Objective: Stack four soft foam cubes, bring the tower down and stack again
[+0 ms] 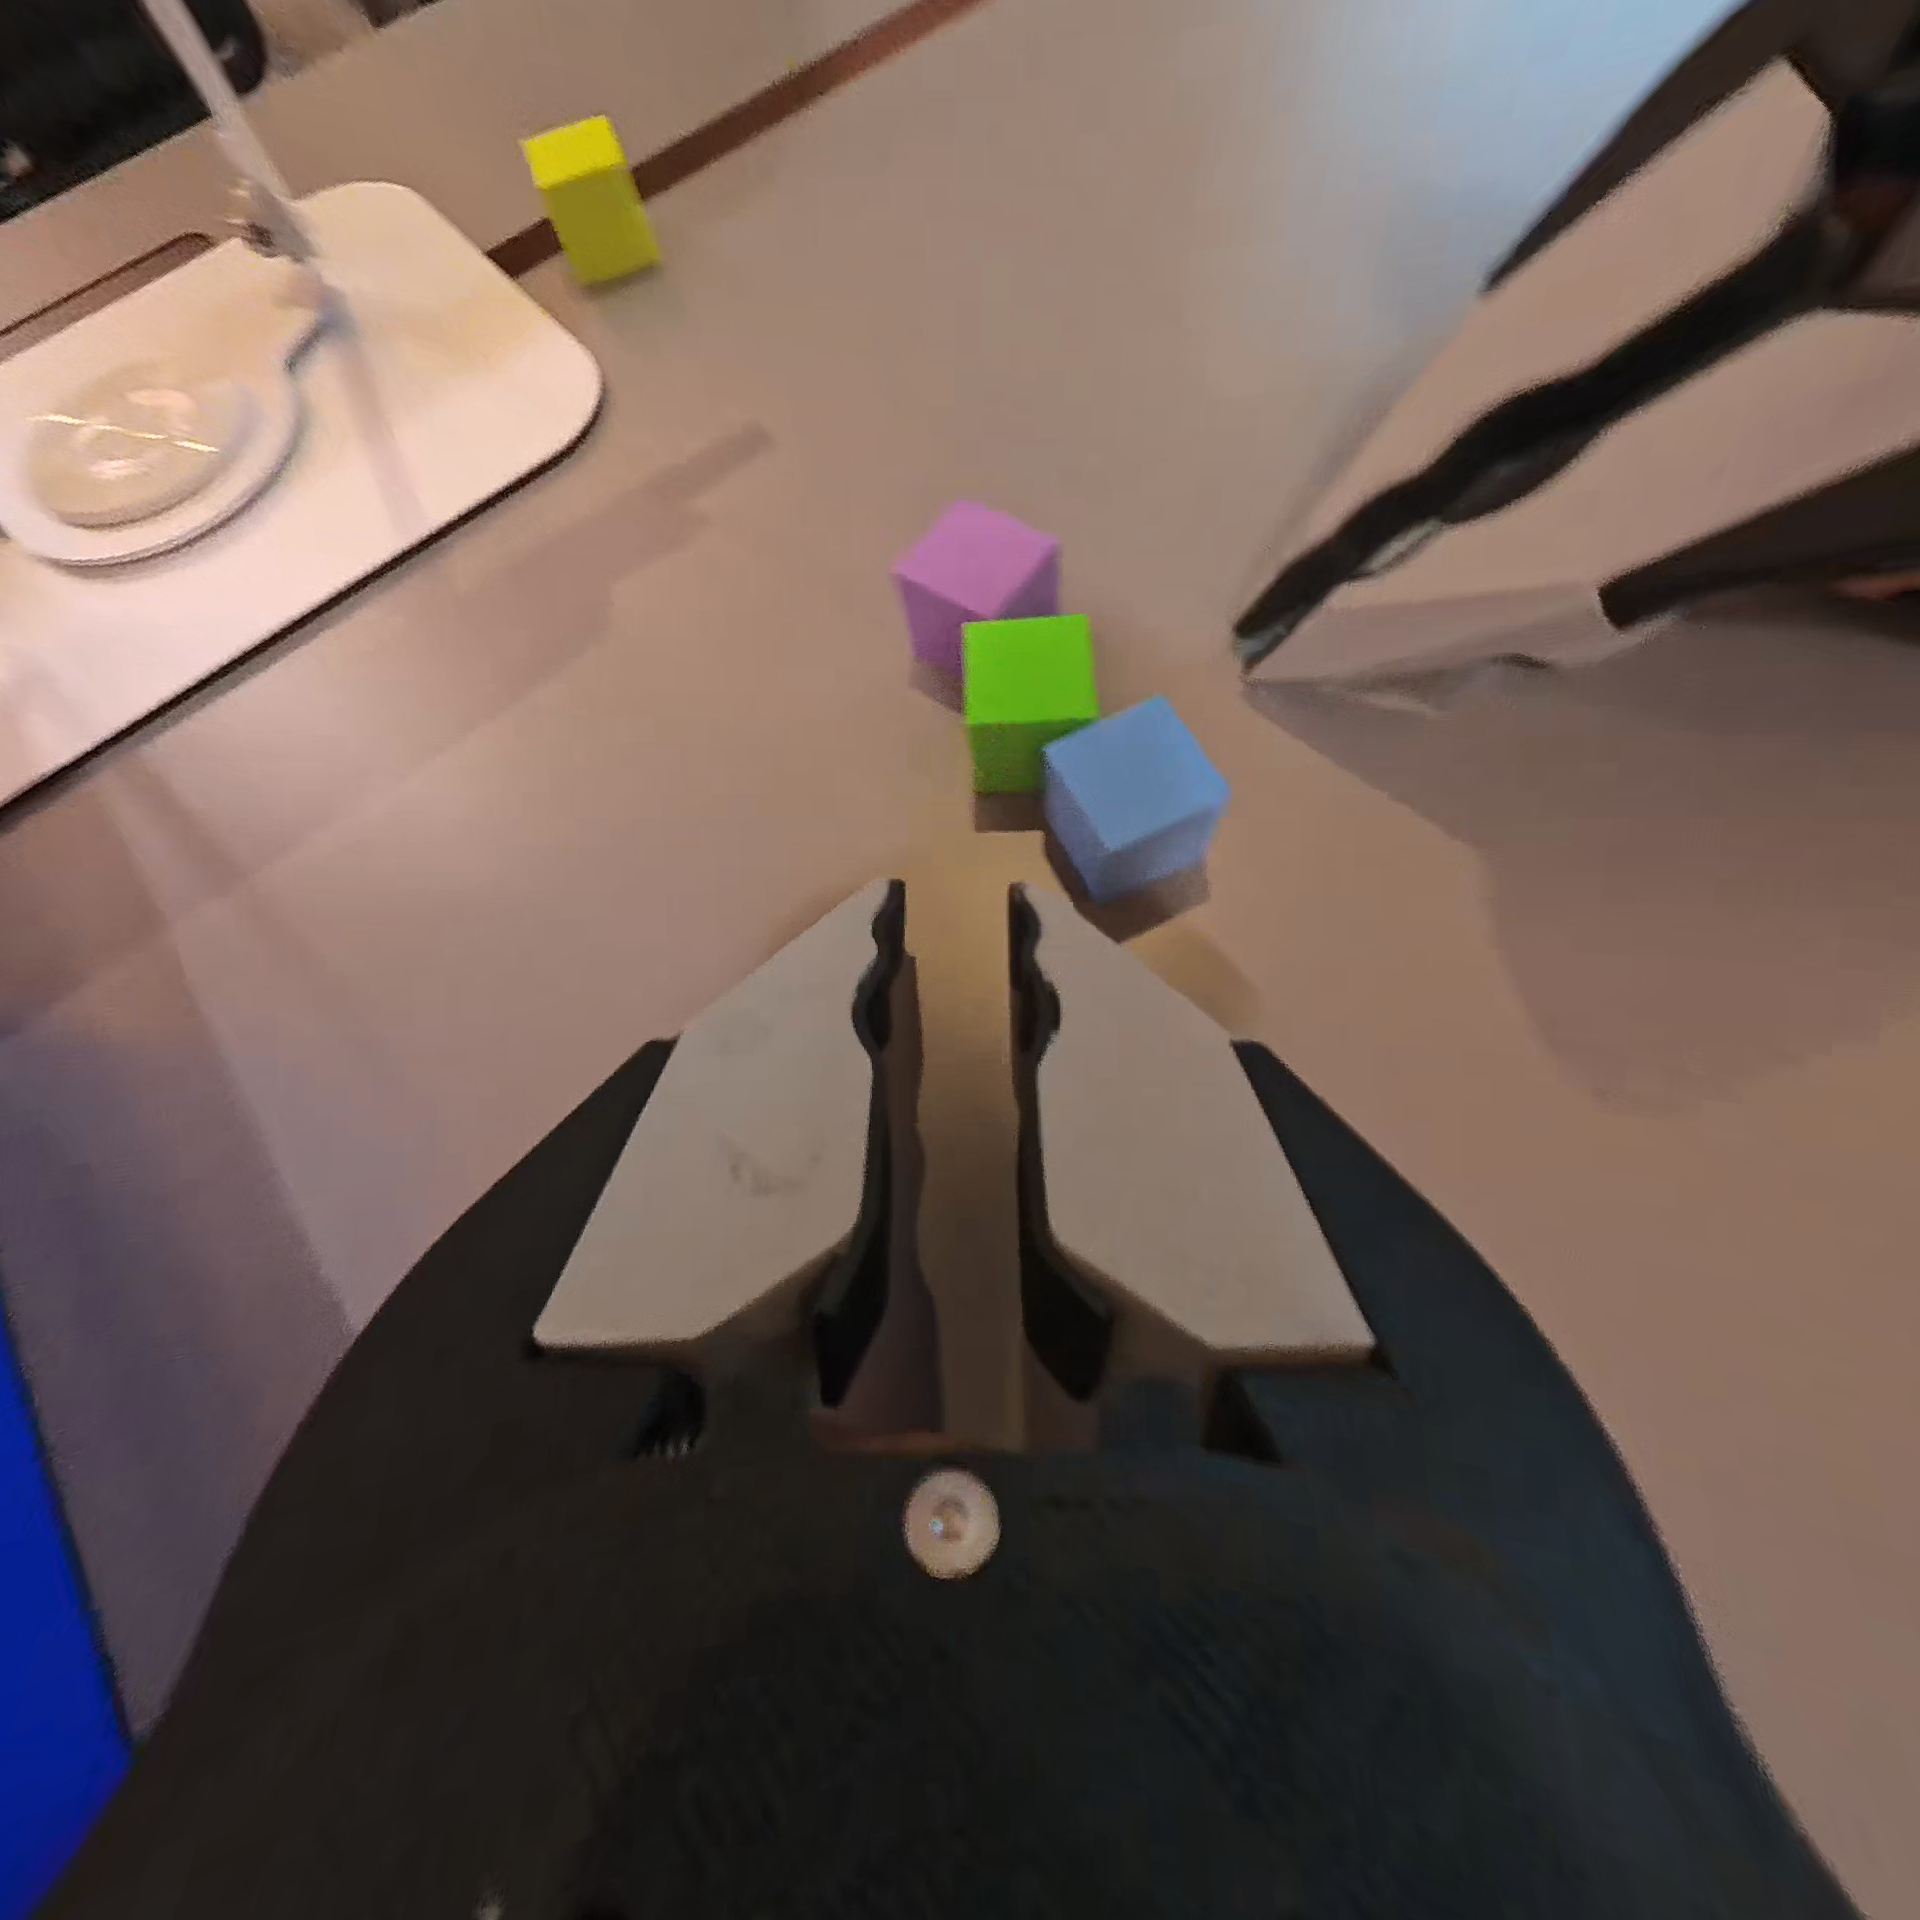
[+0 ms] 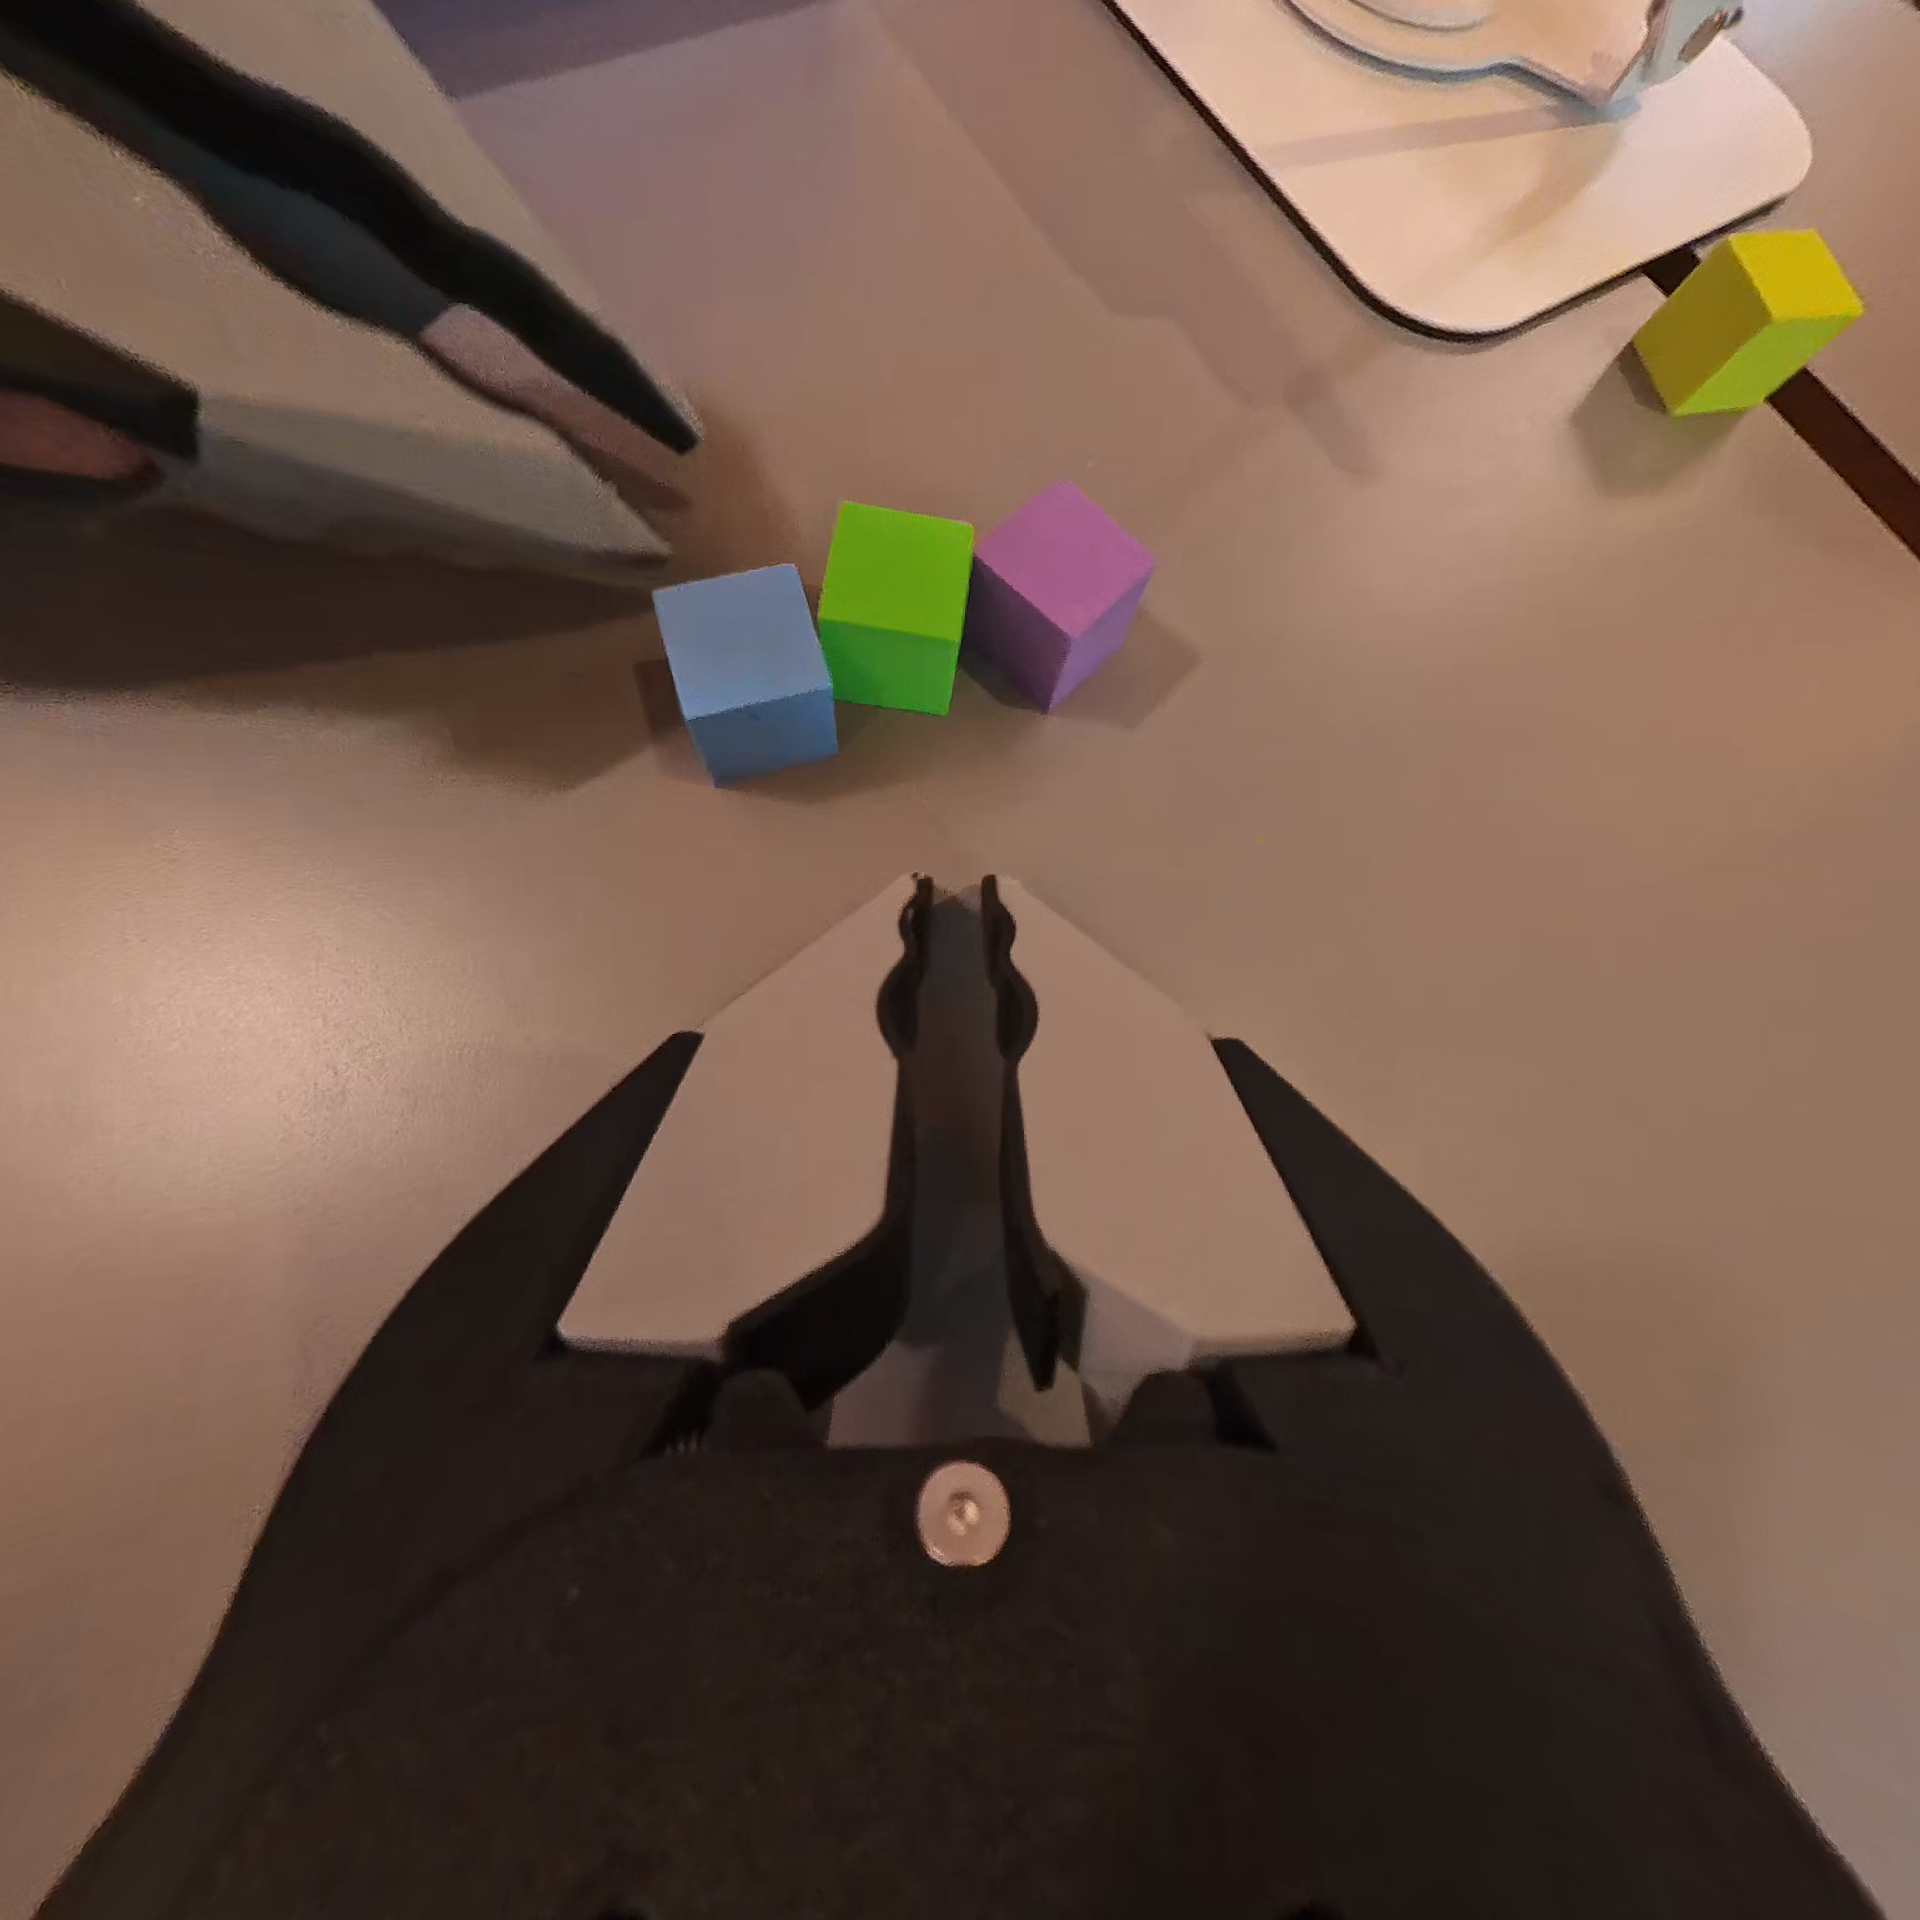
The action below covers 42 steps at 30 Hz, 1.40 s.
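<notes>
Blue foam cube [image 2: 750, 670], green foam cube [image 2: 896, 606], purple foam cube [image 2: 1058, 592] touching in a row on tan table [image 2: 1351, 831], yellow foam cube [image 2: 1745, 320] well apart; left gripper [image 1: 956, 894] jaws slightly apart, right gripper [image 2: 954, 883] jaws nearly together, both empty

Opposed wrist cams, shared cubes [image 1: 1029, 698]

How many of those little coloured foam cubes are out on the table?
4: blue, green and purple side by side in a row mid-table; yellow apart, by the white mat. None looks hidden.
</notes>
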Each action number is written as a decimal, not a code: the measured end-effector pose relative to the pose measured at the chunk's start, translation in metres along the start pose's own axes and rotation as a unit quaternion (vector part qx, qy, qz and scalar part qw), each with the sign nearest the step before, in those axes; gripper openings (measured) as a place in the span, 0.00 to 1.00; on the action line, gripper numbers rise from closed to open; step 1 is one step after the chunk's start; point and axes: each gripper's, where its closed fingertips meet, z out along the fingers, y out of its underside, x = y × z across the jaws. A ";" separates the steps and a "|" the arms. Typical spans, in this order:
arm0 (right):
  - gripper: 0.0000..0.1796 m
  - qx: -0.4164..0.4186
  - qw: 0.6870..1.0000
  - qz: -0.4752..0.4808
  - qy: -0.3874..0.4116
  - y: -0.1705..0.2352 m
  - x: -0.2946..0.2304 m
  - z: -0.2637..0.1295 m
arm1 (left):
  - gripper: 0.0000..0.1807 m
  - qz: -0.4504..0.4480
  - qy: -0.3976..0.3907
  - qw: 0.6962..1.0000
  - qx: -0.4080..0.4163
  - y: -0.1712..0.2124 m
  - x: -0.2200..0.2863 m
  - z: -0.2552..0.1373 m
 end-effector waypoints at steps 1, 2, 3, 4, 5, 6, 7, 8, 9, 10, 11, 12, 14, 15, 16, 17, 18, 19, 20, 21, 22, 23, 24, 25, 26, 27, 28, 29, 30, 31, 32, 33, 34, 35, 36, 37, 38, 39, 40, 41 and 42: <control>0.02 -0.001 1.000 -0.007 0.006 -0.001 -0.002 0.001 | 0.07 -0.006 -0.005 1.000 0.004 -0.002 -0.004 0.000; 0.00 -0.002 1.000 -0.015 0.010 -0.003 -0.005 0.003 | 0.03 -0.009 -0.008 1.000 0.010 -0.003 -0.007 0.000; 0.00 -0.003 1.000 -0.023 0.019 -0.003 -0.006 0.004 | 0.00 -0.010 -0.007 1.000 0.014 -0.005 -0.009 0.000; 0.00 -0.004 0.999 -0.031 0.027 -0.004 -0.006 0.004 | 0.00 -0.010 -0.002 1.000 0.015 -0.006 -0.008 0.001; 0.00 -0.005 0.999 -0.036 0.034 -0.004 -0.005 0.005 | 0.00 -0.010 0.005 1.000 0.012 -0.006 -0.007 0.003; 0.00 -0.005 0.999 -0.035 0.036 -0.004 -0.005 0.005 | 0.00 -0.011 0.017 1.000 0.005 -0.004 -0.005 0.005; 0.00 -0.007 0.999 -0.027 0.039 -0.003 -0.002 0.004 | 0.00 -0.012 0.035 0.999 -0.005 -0.002 -0.001 0.007; 0.00 -0.009 0.999 -0.016 0.043 -0.002 0.002 0.003 | 0.00 -0.015 0.057 0.998 -0.015 0.000 0.004 0.009; 0.00 -0.010 0.999 -0.002 0.044 0.000 0.006 0.002 | 0.00 -0.018 0.083 0.996 -0.022 0.001 0.010 0.010; 0.01 -0.010 0.999 0.013 0.043 0.002 0.011 0.000 | 0.01 -0.022 0.112 0.993 -0.024 0.001 0.016 0.010; 0.03 -0.008 0.999 0.032 0.038 0.005 0.015 -0.002 | 0.05 -0.027 0.141 0.989 -0.024 0.000 0.023 0.009; 0.05 -0.006 0.998 0.051 0.029 0.007 0.019 -0.005 | 0.10 -0.035 0.169 0.985 -0.021 -0.002 0.029 0.008; 0.03 0.000 0.996 0.090 0.003 0.011 0.024 -0.008 | 0.12 -0.055 0.207 0.977 -0.017 -0.005 0.037 0.006; 0.03 0.002 0.994 0.107 -0.009 0.012 0.026 -0.010 | 0.13 -0.066 0.213 0.975 -0.018 -0.006 0.038 0.008; 0.02 0.004 0.992 0.121 -0.021 0.013 0.027 -0.011 | 0.14 -0.074 0.219 0.973 -0.022 -0.007 0.039 0.009; 0.01 0.005 0.991 0.133 -0.030 0.014 0.028 -0.012 | 0.14 -0.074 0.229 0.970 -0.024 -0.007 0.043 0.009; 0.01 0.006 0.989 0.141 -0.037 0.015 0.029 -0.013 | 0.14 -0.068 0.239 0.968 -0.024 -0.007 0.047 0.008; 0.01 0.006 0.988 0.147 -0.041 0.016 0.031 -0.014 | 0.14 -0.057 0.245 0.967 -0.025 -0.007 0.051 0.007; 0.00 0.006 0.988 0.149 -0.041 0.017 0.032 -0.015 | 0.15 -0.046 0.249 0.967 -0.027 -0.006 0.055 0.006; 0.00 0.006 0.988 0.150 -0.039 0.018 0.034 -0.015 | 0.17 -0.036 0.251 0.967 -0.030 -0.004 0.058 0.005; 0.00 0.005 0.988 0.149 -0.037 0.019 0.035 -0.016 | 0.18 -0.027 0.249 0.968 -0.034 -0.002 0.061 0.005; 0.00 0.005 0.988 0.147 -0.035 0.020 0.036 -0.016 | 0.21 -0.019 0.244 0.969 -0.037 -0.001 0.062 0.006; 0.00 0.005 0.989 0.146 -0.036 0.020 0.036 -0.017 | 0.26 -0.011 0.236 0.971 -0.039 0.000 0.062 0.007; 0.00 0.005 0.989 0.145 -0.036 0.020 0.036 -0.016 | 0.28 -0.007 0.226 0.973 -0.039 0.000 0.061 0.008; 0.00 0.005 0.989 0.144 -0.035 0.020 0.036 -0.017 | 0.31 -0.006 0.213 0.976 -0.037 -0.001 0.059 0.010; 0.00 0.005 0.989 0.142 -0.033 0.020 0.036 -0.016 | 0.33 -0.008 0.199 0.979 -0.037 -0.003 0.056 0.013; 0.00 0.005 0.990 0.140 -0.031 0.020 0.036 -0.016 | 0.33 -0.010 0.184 0.982 -0.036 -0.004 0.054 0.016; 0.00 0.004 0.990 0.139 -0.030 0.020 0.036 -0.016 | 0.32 -0.013 0.168 0.985 -0.035 -0.006 0.051 0.019; 0.00 0.004 0.990 0.138 -0.029 0.020 0.036 -0.016 | 0.31 -0.016 0.153 0.988 -0.034 -0.008 0.049 0.021; 0.00 0.004 0.990 0.137 -0.029 0.020 0.036 -0.016 | 0.30 -0.017 0.141 0.989 -0.034 -0.009 0.048 0.024; 0.00 0.004 0.990 0.137 -0.029 0.020 0.036 -0.016 | 0.29 -0.017 0.132 0.990 -0.036 -0.010 0.048 0.026; 0.00 0.004 0.990 0.137 -0.029 0.020 0.036 -0.016 | 0.29 -0.015 0.124 0.991 -0.039 -0.010 0.048 0.028; 0.00 0.004 0.990 0.138 -0.030 0.020 0.036 -0.016 | 0.27 -0.011 0.119 0.992 -0.041 -0.010 0.049 0.029; 0.00 0.005 0.990 0.138 -0.030 0.020 0.036 -0.016 | 0.22 -0.003 0.119 0.992 -0.041 -0.010 0.051 0.029; 0.00 0.005 0.990 0.138 -0.031 0.020 0.036 -0.016 | 0.18 0.008 0.128 0.991 -0.041 -0.009 0.055 0.028; 0.00 0.005 0.990 0.138 -0.031 0.020 0.036 -0.016 | 0.16 0.022 0.151 0.987 -0.041 -0.009 0.063 0.026; 0.01 0.005 0.990 0.138 -0.032 0.020 0.036 -0.016 | 0.16 0.038 0.181 0.982 -0.042 -0.007 0.073 0.022; 0.01 0.005 0.990 0.137 -0.032 0.020 0.035 -0.016 | 0.16 0.052 0.208 0.976 -0.043 -0.005 0.081 0.018; 0.01 0.005 0.990 0.137 -0.033 0.020 0.035 -0.016 | 0.16 0.066 0.239 0.968 -0.044 -0.002 0.090 0.013; 0.01 0.005 0.990 0.136 -0.034 0.019 0.035 -0.016 | 0.16 0.079 0.271 0.958 -0.046 0.001 0.098 0.007; 0.02 0.006 0.990 0.136 -0.035 0.019 0.035 -0.016 | 0.16 0.089 0.300 0.948 -0.048 0.004 0.105 0.001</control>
